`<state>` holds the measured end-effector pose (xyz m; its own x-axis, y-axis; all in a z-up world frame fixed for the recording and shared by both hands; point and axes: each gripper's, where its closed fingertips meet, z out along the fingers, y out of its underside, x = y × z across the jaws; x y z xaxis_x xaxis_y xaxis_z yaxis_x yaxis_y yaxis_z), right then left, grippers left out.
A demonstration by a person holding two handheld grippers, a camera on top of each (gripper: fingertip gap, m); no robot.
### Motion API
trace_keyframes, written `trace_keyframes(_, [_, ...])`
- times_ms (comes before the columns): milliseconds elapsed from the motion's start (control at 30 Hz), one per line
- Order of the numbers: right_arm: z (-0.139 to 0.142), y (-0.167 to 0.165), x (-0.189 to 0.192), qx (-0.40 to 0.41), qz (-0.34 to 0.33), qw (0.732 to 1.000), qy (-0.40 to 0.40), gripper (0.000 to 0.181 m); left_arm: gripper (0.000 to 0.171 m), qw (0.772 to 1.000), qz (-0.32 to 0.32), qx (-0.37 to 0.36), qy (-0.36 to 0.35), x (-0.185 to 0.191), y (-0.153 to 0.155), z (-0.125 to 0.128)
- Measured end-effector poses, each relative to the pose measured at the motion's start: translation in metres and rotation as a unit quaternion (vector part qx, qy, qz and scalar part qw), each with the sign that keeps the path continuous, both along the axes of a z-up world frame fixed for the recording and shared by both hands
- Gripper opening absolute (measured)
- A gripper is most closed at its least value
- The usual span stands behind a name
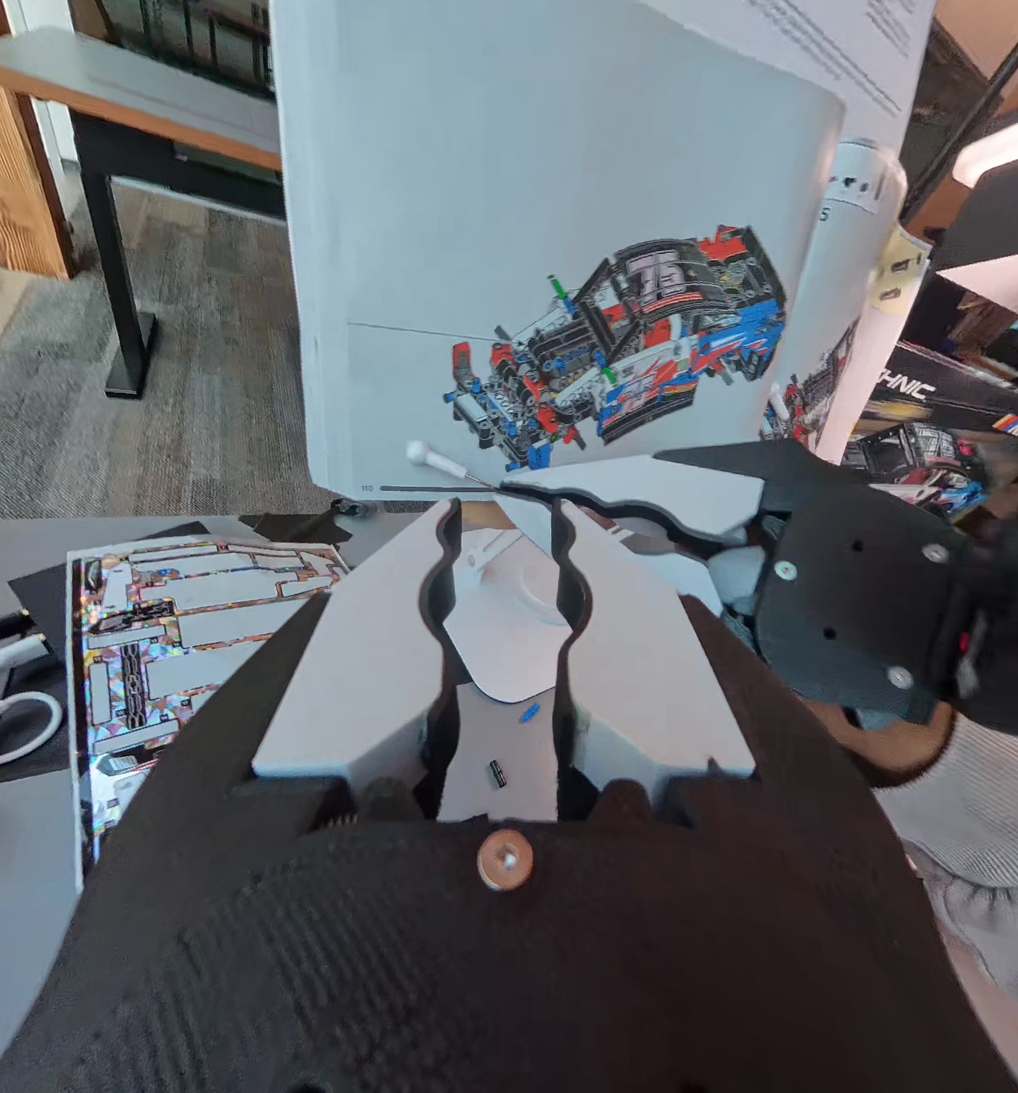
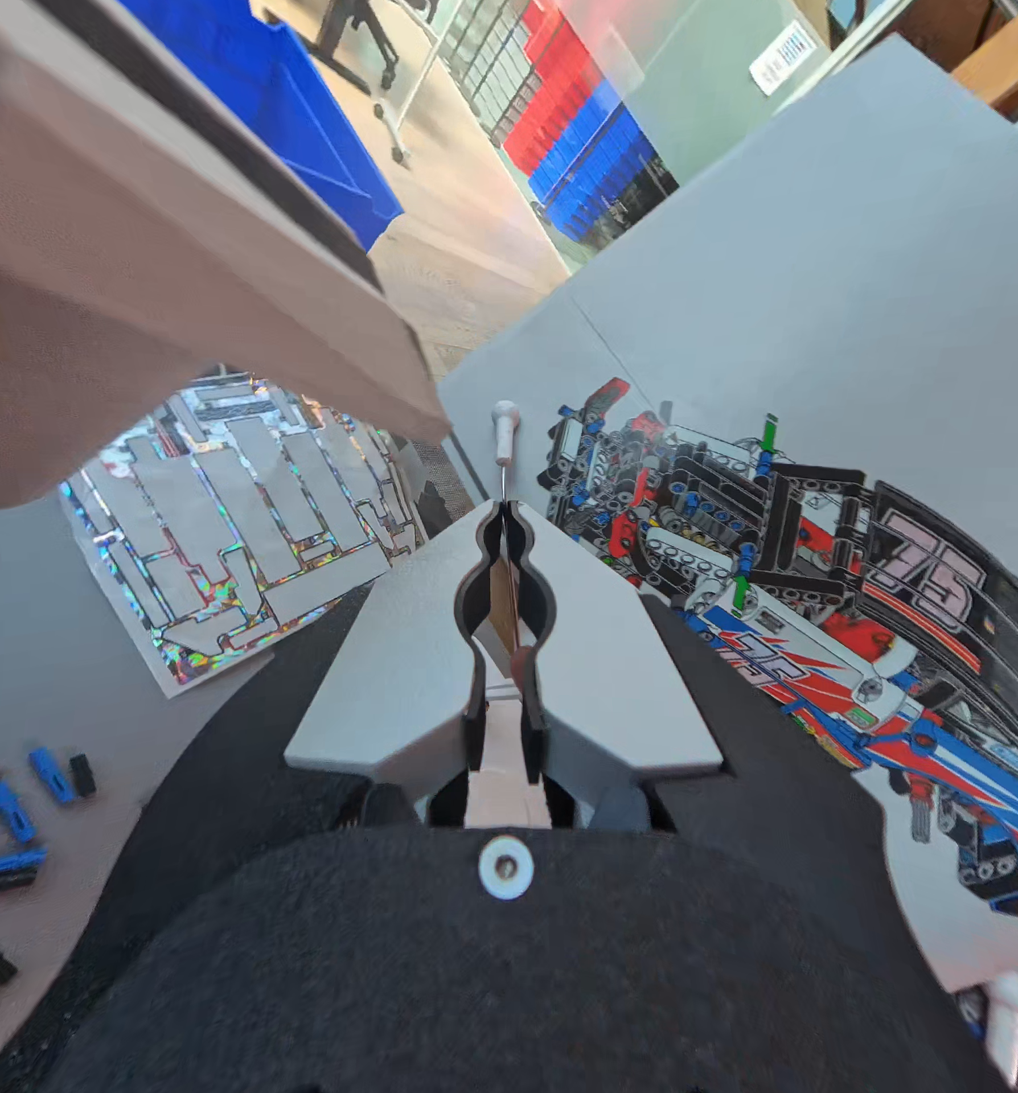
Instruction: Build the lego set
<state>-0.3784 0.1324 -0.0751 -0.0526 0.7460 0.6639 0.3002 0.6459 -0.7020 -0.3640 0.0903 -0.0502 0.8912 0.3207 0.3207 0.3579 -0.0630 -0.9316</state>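
Before the booklet (image 2: 850,266), right hand-held gripper (image 2: 503,508) pinches pin (image 2: 505,435), head outward.

Left claw (image 1: 505,508): matt grey plastic fingers w/ black rubbery inner pads, rough layered black plastic body. Instruction booklet (image 1: 554,266): smooth matt paper. Sticker sheet (image 1: 157,639): glossy holographic foil. Pin tool (image 2: 505,437): thin shiny metal wire, white plastic head. Tabletop (image 1: 15,840): smooth matt grey.

The instruction booklet (image 2: 790,331) page runs off the frame's right edge (car drawing (image 2: 820,621) cut too); scattered pieces (image 2: 10,828) blur.
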Motion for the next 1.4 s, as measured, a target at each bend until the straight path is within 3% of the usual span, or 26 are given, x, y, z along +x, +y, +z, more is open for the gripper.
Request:
trace_keyframes(67, [0.0, -0.013, 0.01, 0.006, 0.041, 0.999, 0.003, 0.007, 0.029, 1.0, -0.001, 0.0, -0.022, -0.007, 0.008, -0.011])
trace_keyframes(167, [0.029, -0.012, 0.046, -0.032, 0.057, 0.996, 0.062, 0.023, 0.03, 1.0, -0.004, -0.029, 0.008, -0.008, 0.02, -0.024])
trace_keyframes(233, [0.047, 0.017, 0.073, -0.068, 0.016, 0.993, 0.097, 0.022, 0.03, 0.999, -0.007, -0.036, 0.014, -0.008, 0.028, -0.029])
trace_keyframes(367, [0.056, 0.111, 0.121, -0.101, -0.117, 0.978, 0.137, 0.021, 0.034, 1.0, 0.002, -0.011, -0.003, -0.015, 0.039, -0.028])
trace_keyframes(467, [0.051, 0.146, 0.129, -0.073, -0.158, 0.977, 0.123, 0.026, 0.039, 1.0, 0.005, -0.004, -0.024, -0.018, 0.049, -0.03])
trace_keyframes(567, [0.044, 0.159, 0.124, -0.034, -0.173, 0.979, 0.107, 0.014, 0.022, 0.999, 0.045, -0.014, -0.014, -0.029, 0.046, -0.034])
trace_keyframes(700, [0.043, 0.157, 0.127, -0.05, -0.177, 0.976, 0.119, 0.01, 0.021, 0.995, 0.061, 0.021, -0.072, -0.028, 0.043, -0.042])
trace_keyframes(867, [0.038, 0.157, 0.133, -0.093, -0.176, 0.97, 0.138, 0.009, 0.022, 0.977, 0.037, 0.081, -0.193, -0.019, 0.038, -0.066])
trace_keyframes(967, [0.045, 0.15, 0.135, -0.083, -0.174, 0.971, 0.141, 0.026, 0.022, 0.972, 0.027, 0.101, -0.212, -0.016, 0.035, -0.063])
trace_keyframes(1067, [0.074, 0.116, 0.123, -0.063, -0.145, 0.973, 0.167, 0.04, 0.03, 0.971, 0.047, 0.113, -0.203, -0.017, 0.029, -0.058])
trace_keyframes(1133, [0.081, 0.096, 0.1, -0.053, -0.15, 0.976, 0.147, 0.071, 0.033, 0.97, 0.066, 0.123, -0.197, -0.019, 0.024, -0.057])
trace_keyframes(1200, [0.075, 0.102, 0.075, -0.039, -0.198, 0.973, 0.114, 0.105, 0.035, 0.975, 0.08, 0.118, -0.171, -0.019, 0.017, -0.055])
trace_keyframes(1233, [0.071, 0.114, 0.068, -0.02, -0.232, 0.967, 0.1, 0.109, 0.035, 0.978, 0.083, 0.115, -0.153, -0.018, 0.012, -0.051])
trace_keyframes(1333, [0.068, 0.133, 0.065, 0.011, -0.257, 0.961, 0.099, 0.103, 0.036, 0.986, 0.084, 0.107, -0.094, -0.019, -0.008, -0.033])
trace_keyframes(1400, [0.072, 0.137, 0.074, 0.008, -0.253, 0.96, 0.118, 0.08, 0.038, 0.991, 0.086, 0.091, -0.047, -0.025, -0.016, -0.022])
